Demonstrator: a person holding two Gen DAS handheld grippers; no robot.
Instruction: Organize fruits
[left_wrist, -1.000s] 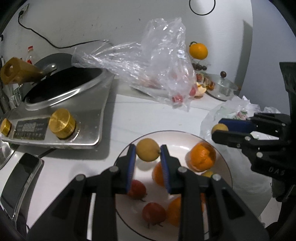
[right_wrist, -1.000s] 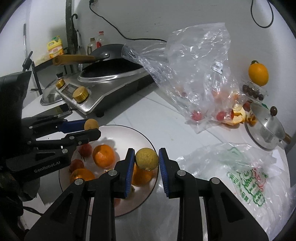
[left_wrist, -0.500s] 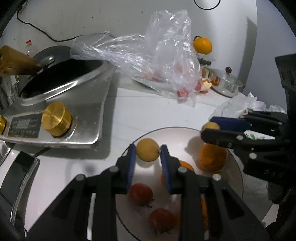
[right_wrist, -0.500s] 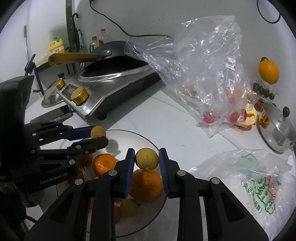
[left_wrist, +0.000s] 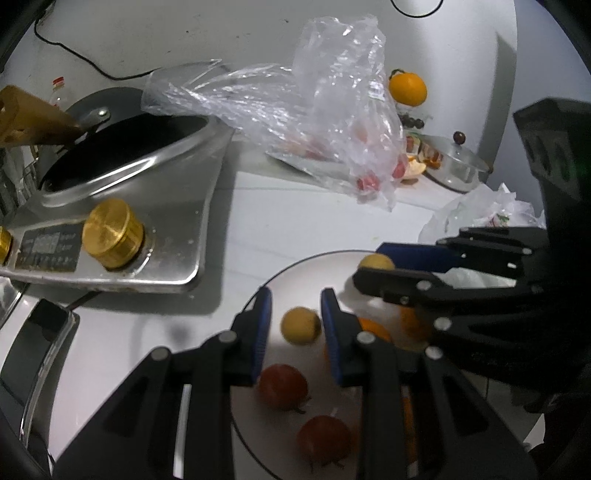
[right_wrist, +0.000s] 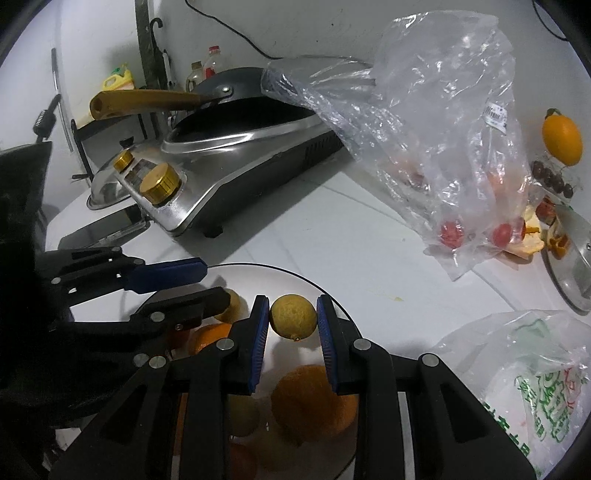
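Two grippers over the plate (right_wrist: 332, 295): right gripper (right_wrist: 292, 325) clamps a lemon (right_wrist: 293, 316); left gripper (left_wrist: 295, 325), at nine o'clock, has let go of its yellow fruit (left_wrist: 300, 325).

I can't read any text for certain: green print on the white bag (right_wrist: 532, 398), the clear bag's white sticker (right_wrist: 496, 115) and the cooker's panel (left_wrist: 50, 248) are all too blurred.

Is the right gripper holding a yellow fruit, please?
Yes, the right gripper presses its blue pads on both sides of the yellow fruit above the plate.
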